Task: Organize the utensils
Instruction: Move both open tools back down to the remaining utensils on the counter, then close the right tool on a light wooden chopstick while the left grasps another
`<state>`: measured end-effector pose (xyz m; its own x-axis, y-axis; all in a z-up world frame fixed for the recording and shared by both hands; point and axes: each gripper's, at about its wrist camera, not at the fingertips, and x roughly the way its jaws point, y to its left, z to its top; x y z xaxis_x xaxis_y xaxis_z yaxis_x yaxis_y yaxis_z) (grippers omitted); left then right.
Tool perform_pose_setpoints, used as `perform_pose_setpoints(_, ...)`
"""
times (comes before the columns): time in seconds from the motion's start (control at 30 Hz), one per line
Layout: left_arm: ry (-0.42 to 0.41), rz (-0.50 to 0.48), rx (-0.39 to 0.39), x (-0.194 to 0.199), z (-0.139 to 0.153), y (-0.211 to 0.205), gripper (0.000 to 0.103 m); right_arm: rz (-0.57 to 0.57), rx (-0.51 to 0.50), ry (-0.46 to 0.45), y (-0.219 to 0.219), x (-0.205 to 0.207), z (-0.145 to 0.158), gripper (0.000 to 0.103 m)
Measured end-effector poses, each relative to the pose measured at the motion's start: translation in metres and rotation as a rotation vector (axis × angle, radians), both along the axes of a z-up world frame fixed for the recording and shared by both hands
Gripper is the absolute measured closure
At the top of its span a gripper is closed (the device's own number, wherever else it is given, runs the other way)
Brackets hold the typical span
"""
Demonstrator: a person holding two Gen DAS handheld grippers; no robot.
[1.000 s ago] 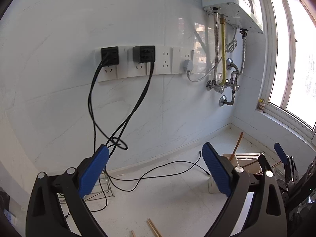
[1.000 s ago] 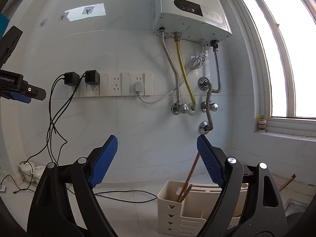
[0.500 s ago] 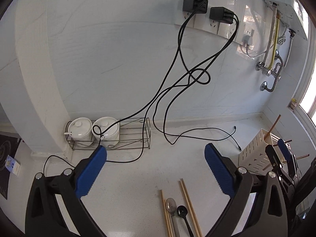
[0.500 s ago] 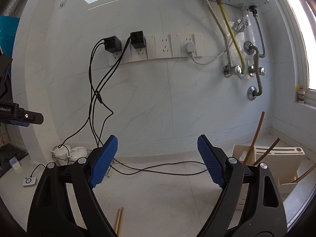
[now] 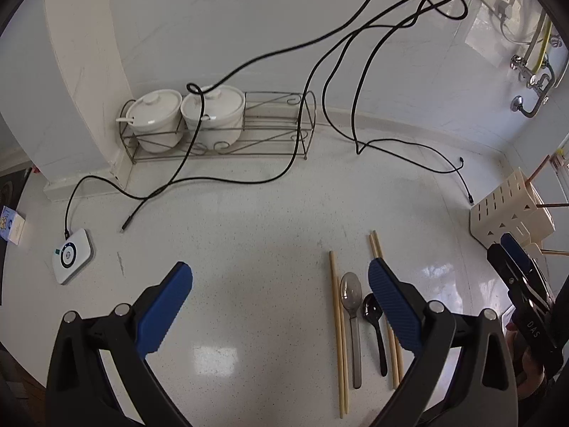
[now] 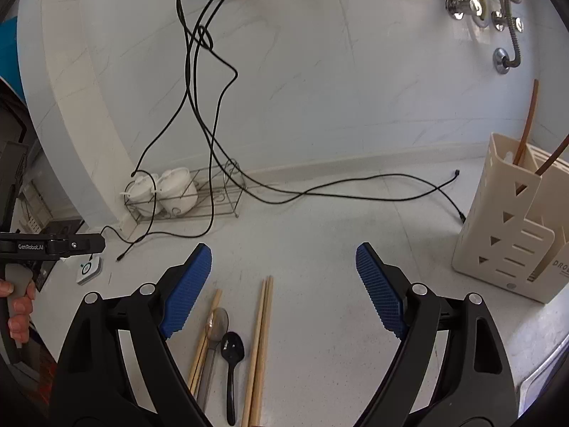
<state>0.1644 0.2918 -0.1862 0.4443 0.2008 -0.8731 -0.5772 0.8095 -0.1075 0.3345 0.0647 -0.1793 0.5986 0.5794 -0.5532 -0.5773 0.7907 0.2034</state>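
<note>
On the speckled white counter lie two pairs of wooden chopsticks (image 5: 337, 338) (image 6: 261, 338), a grey spoon (image 5: 352, 306) (image 6: 218, 320) and a black spoon (image 5: 375, 323) (image 6: 232, 356), side by side. A cream utensil holder (image 6: 512, 242) (image 5: 508, 210) with brown sticks in it stands at the right. My left gripper (image 5: 281, 306) is open above the counter, its right finger just over the right chopstick pair. My right gripper (image 6: 282, 291) is open too, empty, above the utensils' far ends.
A wire rack (image 5: 256, 135) with two white lidded pots (image 5: 185, 114) stands against the wall. Black cables (image 5: 320, 114) trail across the counter. A small white device (image 5: 73, 254) lies at the left. Wall pipes and valves (image 6: 498, 10) are at the upper right.
Both grippers have tilted down from the wall with its sockets and heater toward the counter, and have sunk; the utensils and the pot rack have come into view. Both stayed open.
</note>
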Motion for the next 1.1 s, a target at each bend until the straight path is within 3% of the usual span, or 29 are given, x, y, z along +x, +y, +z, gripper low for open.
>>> perform_pose_setpoints(0.2, 0.096, -0.047, -0.050, 0.004, -0.039, -0.007, 0.006, 0.044, -0.073, 0.135, 0.014, 0.000, -0.031, 0.020)
perform_pose_setpoints(0.57, 0.155, -0.061, -0.136, 0.010, -0.081, -0.013, 0.006, 0.026, -0.197, 0.344, 0.015, 0.014, -0.082, 0.021)
perform_pose_setpoints(0.73, 0.206, -0.091, -0.166, 0.016, -0.101, -0.019, 0.009, 0.042, -0.292, 0.383, 0.021, 0.013, -0.100, 0.034)
perform_pose_setpoints(1.1, 0.308, -0.153, -0.142, 0.035, -0.128, -0.033, 0.010, 0.064, -0.360, 0.376, 0.020, -0.001, -0.107, 0.037)
